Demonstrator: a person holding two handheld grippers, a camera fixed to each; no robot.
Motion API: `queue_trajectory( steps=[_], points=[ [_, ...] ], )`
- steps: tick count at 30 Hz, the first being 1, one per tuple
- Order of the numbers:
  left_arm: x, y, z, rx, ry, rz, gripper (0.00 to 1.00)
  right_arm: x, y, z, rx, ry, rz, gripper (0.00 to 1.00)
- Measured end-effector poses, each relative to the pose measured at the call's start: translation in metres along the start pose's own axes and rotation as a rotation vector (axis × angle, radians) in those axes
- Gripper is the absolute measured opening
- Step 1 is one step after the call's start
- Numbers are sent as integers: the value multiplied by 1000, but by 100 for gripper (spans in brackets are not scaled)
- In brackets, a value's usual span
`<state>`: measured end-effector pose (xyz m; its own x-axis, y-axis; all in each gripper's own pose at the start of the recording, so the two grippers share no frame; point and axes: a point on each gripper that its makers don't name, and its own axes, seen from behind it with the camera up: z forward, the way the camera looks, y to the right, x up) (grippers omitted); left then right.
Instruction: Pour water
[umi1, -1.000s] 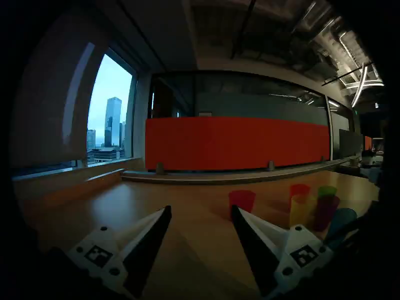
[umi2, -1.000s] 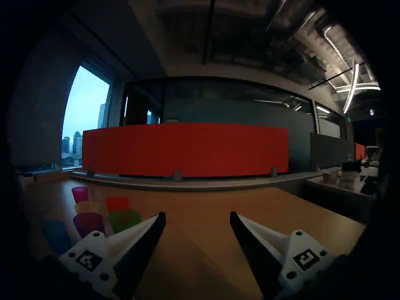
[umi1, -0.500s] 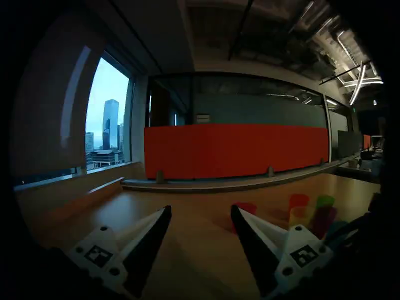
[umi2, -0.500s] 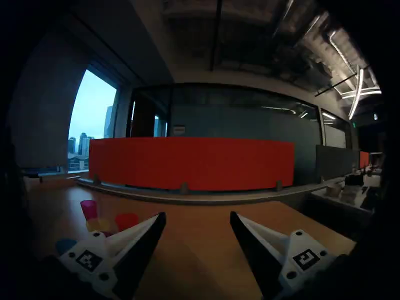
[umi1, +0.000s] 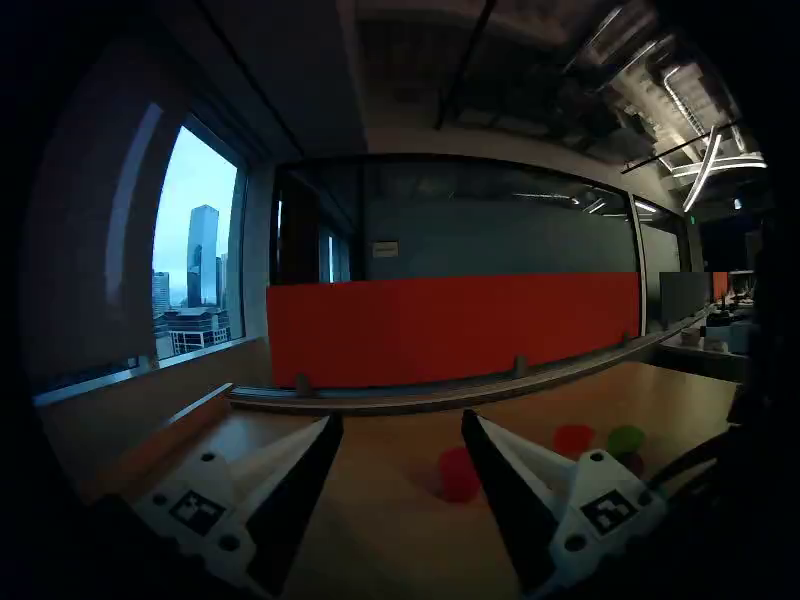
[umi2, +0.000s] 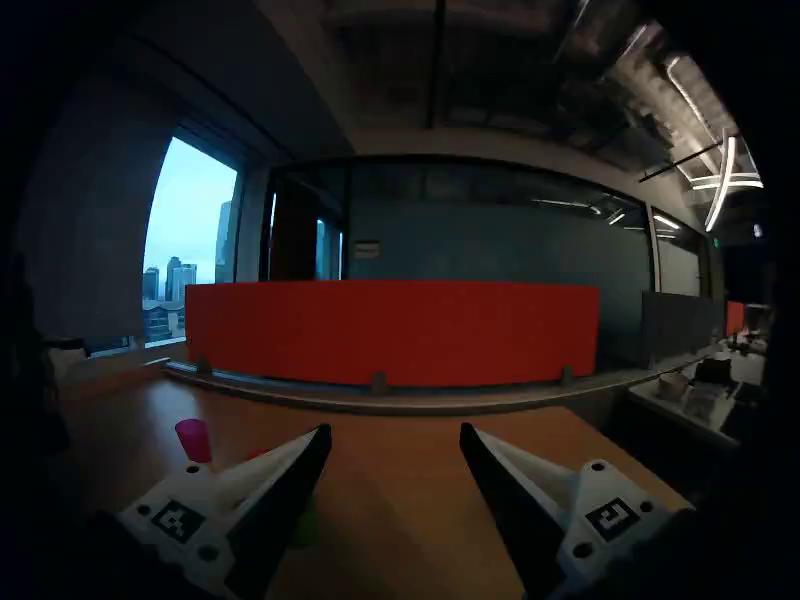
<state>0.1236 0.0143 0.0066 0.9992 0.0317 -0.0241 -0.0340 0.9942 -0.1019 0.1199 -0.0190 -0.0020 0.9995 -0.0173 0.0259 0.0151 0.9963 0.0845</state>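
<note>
Left gripper (umi1: 400, 418): both fingers are spread wide with nothing between them, and I have it low over the wooden table (umi1: 390, 530). In the left gripper view I count three cups for sure, all standing on the table. The near red cup (umi1: 458, 473) shows in the gap between the fingers, close to the inner edge of the right-hand finger. The far red cup (umi1: 573, 440) and one green cup (umi1: 627, 440) stand side by side past that finger. A dark shape sits just under the green cup. I can't tell if it is a fourth cup.

Right gripper (umi2: 395, 430): its fingers are also wide apart and empty, over the same table. In the right gripper view one magenta cup (umi2: 192, 440) stands upright to the left, clear of the left-hand finger. One green sliver (umi2: 304, 524) peeks out against that finger's inner edge. It is too hidden for me to call it a cup.

Background count: one red partition (umi1: 450, 325) along the table's far edge, one window (umi1: 190, 280) on the left and one bright ceiling light (umi1: 705, 170).
</note>
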Motion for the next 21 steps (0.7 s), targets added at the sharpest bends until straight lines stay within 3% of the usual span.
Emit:
queue_trajectory(
  steps=[6, 12, 21],
  points=[
    [28, 1, 3, -16, -3, -23, 88, 25, 2, 1, 1, -7, 0, 99],
    [61, -5, 6, -3, 4, 9, 88, 40, 11, 1, -14, -22, 15, 99],
    [92, -4, 6, -2, 17, -2, 88, 58, 20, -3, -21, -28, 39, 99]
  ],
)
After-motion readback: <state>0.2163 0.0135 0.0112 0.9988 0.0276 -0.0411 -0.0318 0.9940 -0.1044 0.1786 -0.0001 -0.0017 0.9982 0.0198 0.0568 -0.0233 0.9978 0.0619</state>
